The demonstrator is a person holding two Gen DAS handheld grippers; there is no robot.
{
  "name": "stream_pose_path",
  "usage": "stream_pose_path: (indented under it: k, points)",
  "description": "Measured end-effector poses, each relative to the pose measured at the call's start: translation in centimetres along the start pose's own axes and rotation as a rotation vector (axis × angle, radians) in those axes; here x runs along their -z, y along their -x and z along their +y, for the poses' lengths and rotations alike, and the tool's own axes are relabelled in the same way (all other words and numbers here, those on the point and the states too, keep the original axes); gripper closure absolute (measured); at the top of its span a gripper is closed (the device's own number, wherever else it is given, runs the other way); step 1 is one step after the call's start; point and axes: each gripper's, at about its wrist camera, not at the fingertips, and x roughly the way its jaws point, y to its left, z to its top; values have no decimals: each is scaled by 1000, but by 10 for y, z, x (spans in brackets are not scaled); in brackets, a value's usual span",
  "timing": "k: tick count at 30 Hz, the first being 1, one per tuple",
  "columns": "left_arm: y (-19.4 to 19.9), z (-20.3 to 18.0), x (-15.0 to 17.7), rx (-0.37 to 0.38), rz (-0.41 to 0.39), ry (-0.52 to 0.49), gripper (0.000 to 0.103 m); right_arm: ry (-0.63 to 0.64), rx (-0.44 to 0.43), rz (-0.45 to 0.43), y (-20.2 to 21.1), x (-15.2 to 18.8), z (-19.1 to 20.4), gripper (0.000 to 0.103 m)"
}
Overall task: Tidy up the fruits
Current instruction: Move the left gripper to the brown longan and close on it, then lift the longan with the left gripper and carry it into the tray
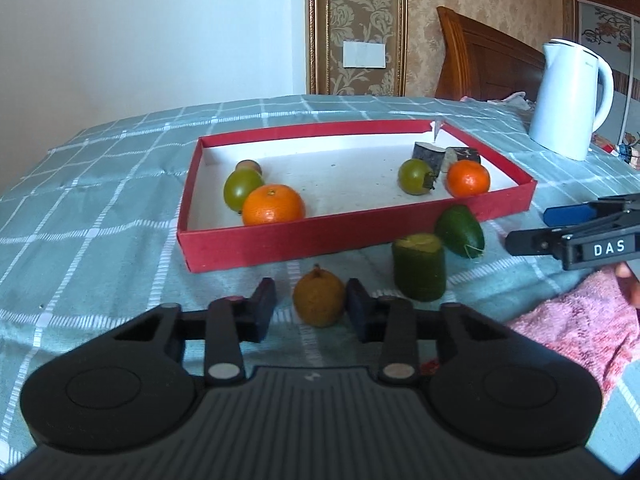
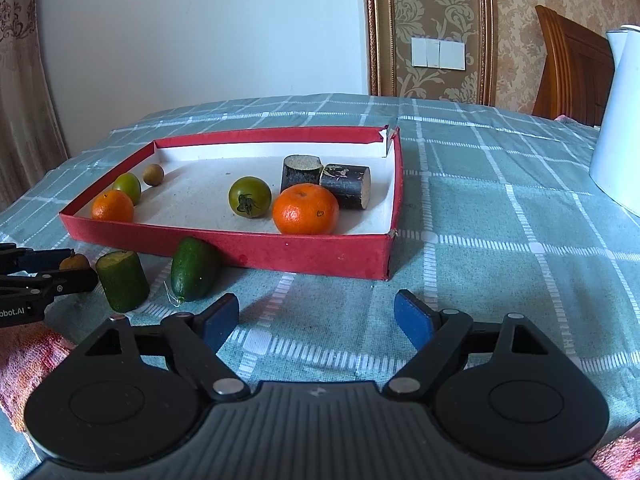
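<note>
Your bench (image 2: 500, 220), under its checked green cloth, is carrying a red tray (image 2: 304, 254), a white kettle (image 1: 568, 100), a pink towel (image 1: 580, 320), a brown fruit (image 1: 319, 300), a green stub (image 1: 419, 268) and a green oval fruit (image 2: 194, 268).

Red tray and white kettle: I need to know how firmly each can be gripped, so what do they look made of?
Tray: probably cardboard, matte red outside, white inside; its far corner is torn. Kettle: looks like smooth, slightly glossy white plastic, though coated metal is possible.

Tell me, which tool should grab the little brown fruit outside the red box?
Probably the left tool: the brown fruit already sits between its open fingers. The right tool is open over bare cloth, farther away.
</note>
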Motion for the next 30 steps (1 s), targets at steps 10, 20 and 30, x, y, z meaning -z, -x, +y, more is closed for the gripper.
stream_pose_path:
  k: [10,20,30]
  points:
    - [7,-7,-1,-9,-33,-18,78,5,3,2,0,0,0,18]
    - [-5,-12,-49,8,-91,-29,78,16,11,5,0,0,1,18]
    - [-64,-13,-82,-57,-70,-14,78,30,19,10,-1,0,3,17]
